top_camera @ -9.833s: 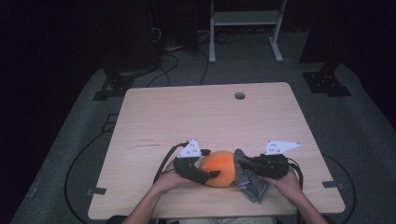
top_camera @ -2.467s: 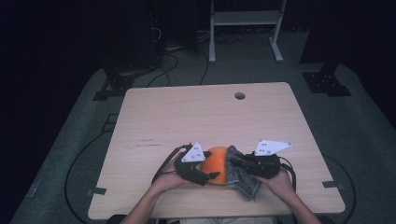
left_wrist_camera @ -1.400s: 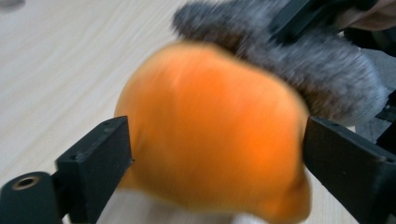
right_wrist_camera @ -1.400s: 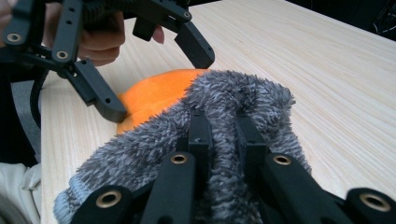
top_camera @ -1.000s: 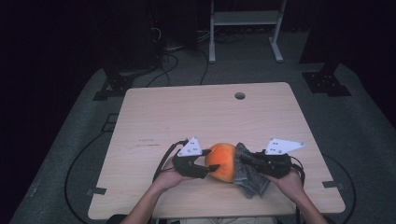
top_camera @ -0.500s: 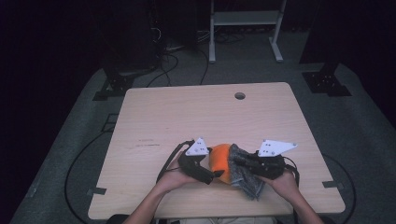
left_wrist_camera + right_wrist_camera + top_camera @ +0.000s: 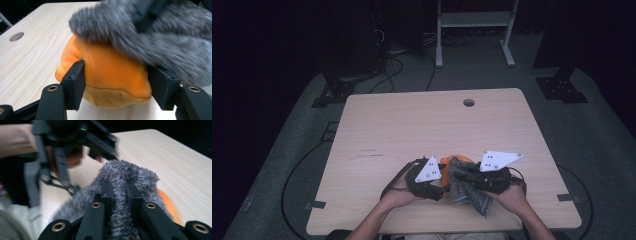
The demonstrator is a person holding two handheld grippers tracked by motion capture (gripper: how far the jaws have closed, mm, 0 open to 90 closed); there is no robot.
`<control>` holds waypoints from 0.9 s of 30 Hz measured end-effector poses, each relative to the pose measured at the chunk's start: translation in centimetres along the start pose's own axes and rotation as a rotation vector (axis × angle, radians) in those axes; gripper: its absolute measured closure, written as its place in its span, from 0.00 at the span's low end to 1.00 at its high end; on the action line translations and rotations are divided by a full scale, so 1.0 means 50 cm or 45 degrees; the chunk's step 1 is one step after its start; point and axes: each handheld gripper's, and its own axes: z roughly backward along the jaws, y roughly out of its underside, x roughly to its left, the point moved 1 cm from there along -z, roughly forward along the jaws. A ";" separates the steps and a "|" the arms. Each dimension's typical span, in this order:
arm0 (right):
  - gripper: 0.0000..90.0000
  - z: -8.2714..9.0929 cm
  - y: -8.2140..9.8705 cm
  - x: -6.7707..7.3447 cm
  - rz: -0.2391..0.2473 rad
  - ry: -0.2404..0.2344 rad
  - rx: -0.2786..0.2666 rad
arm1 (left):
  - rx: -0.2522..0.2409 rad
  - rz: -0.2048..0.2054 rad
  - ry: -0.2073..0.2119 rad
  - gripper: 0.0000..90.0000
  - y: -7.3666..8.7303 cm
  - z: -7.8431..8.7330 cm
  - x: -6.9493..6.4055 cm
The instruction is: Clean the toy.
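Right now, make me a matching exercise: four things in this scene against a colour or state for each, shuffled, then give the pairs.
Things:
1. plush
2. fuzzy cloth
3. left gripper
4. table hole

Colour or state:
A. grey, pinched between shut jaws
B. round, at the table's far edge
C. orange, partly under the cloth
D. jaws on both sides of the plush, having just been closing

Pairs: 1-C, 2-A, 3-D, 4-B

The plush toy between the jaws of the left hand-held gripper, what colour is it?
Orange plush toy, with a paler seam underneath; it shows best in the left gripper view.
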 end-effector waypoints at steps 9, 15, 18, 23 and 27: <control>0.88 0.021 0.043 -0.032 -0.113 0.056 -0.013 | -0.048 0.140 0.109 0.26 0.004 0.011 0.024; 0.88 0.003 0.046 -0.017 -0.090 0.014 -0.013 | 0.012 0.174 0.089 0.32 0.019 0.007 0.035; 0.88 0.006 0.074 -0.030 -0.118 0.045 0.045 | 0.114 0.190 0.161 0.34 0.047 0.016 0.046; 0.88 0.013 0.100 -0.035 -0.157 0.057 0.063 | 0.015 0.194 0.117 0.21 0.042 0.025 0.051; 0.88 0.011 0.099 -0.031 -0.152 0.054 0.057 | -0.043 0.187 0.084 0.15 0.030 0.007 0.046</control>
